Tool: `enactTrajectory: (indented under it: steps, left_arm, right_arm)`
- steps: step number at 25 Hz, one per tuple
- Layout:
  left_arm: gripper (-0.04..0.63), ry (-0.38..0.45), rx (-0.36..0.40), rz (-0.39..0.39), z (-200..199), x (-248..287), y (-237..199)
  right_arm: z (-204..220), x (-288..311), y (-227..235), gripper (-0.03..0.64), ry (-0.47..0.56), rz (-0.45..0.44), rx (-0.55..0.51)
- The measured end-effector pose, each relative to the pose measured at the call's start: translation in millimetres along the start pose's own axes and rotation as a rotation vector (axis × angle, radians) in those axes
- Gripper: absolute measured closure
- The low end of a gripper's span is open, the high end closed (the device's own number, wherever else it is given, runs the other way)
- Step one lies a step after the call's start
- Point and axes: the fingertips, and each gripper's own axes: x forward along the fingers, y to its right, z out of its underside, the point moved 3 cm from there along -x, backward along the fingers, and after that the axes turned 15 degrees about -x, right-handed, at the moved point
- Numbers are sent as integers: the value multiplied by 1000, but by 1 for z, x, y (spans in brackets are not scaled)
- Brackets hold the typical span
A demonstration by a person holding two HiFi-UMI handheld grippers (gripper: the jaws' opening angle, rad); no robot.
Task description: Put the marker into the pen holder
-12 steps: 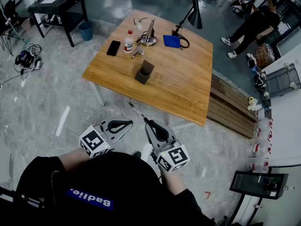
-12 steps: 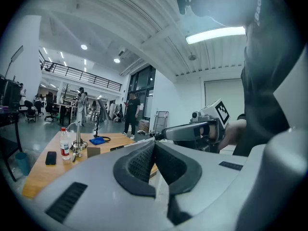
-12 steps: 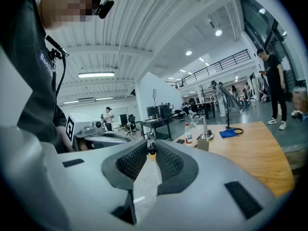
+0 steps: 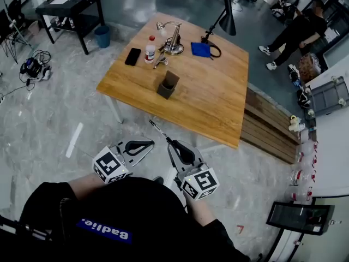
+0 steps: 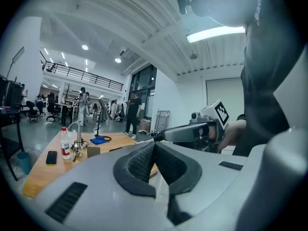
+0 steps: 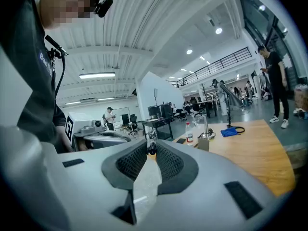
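Note:
The dark square pen holder [image 4: 168,84] stands upright on the wooden table [image 4: 218,100], well ahead of both grippers. It also shows small in the distance as the pen holder [image 5: 93,151] and the pen holder [image 6: 204,144]. My right gripper [image 4: 170,141] is shut on a thin black marker [image 4: 159,130] that sticks out forward and left over the floor. The marker's end [image 6: 152,148] sits pinched between the right gripper [image 6: 151,146] pads. My left gripper [image 4: 151,143] is held beside it, jaws closed on nothing; the left gripper [image 5: 154,143] pads meet.
On the table's far side stand a bottle [image 4: 148,48], a black phone [image 4: 132,56], a metal stand [image 4: 173,40], a blue cloth [image 4: 200,48] and a black lamp [image 4: 226,15]. A wooden bench [image 4: 270,127] runs along the table's right. A person [image 4: 297,29] stands far right.

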Motion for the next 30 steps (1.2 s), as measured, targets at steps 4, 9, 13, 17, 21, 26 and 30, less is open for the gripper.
enactTrajectory:
  steps: [4, 9, 13, 17, 21, 26, 30]
  left_arm:
    - [586, -3, 2, -11, 1, 8, 2]
    - [586, 5, 11, -42, -1, 26, 5]
    - [586, 30, 11, -94, -1, 39, 6]
    - [586, 21, 5, -123, 5, 46, 7]
    - [586, 34, 0, -141, -5, 50, -13]
    - [586, 32, -7, -108, -17, 62, -53]
    - [586, 30, -12, -80, -33, 70, -98]
  right_arm:
    - [3, -2, 6, 554, 6, -17, 9]
    - [7, -9, 21, 554, 10, -50, -3]
    - [17, -13, 38, 554, 11, -77, -5]
    - [28, -12, 48, 554, -5, -101, 3]
    - [27, 5, 61, 554, -15, -111, -2]
    - [25, 43, 81, 554, -46, -99, 0]
    - [23, 80, 101, 554, -77, -80, -8]
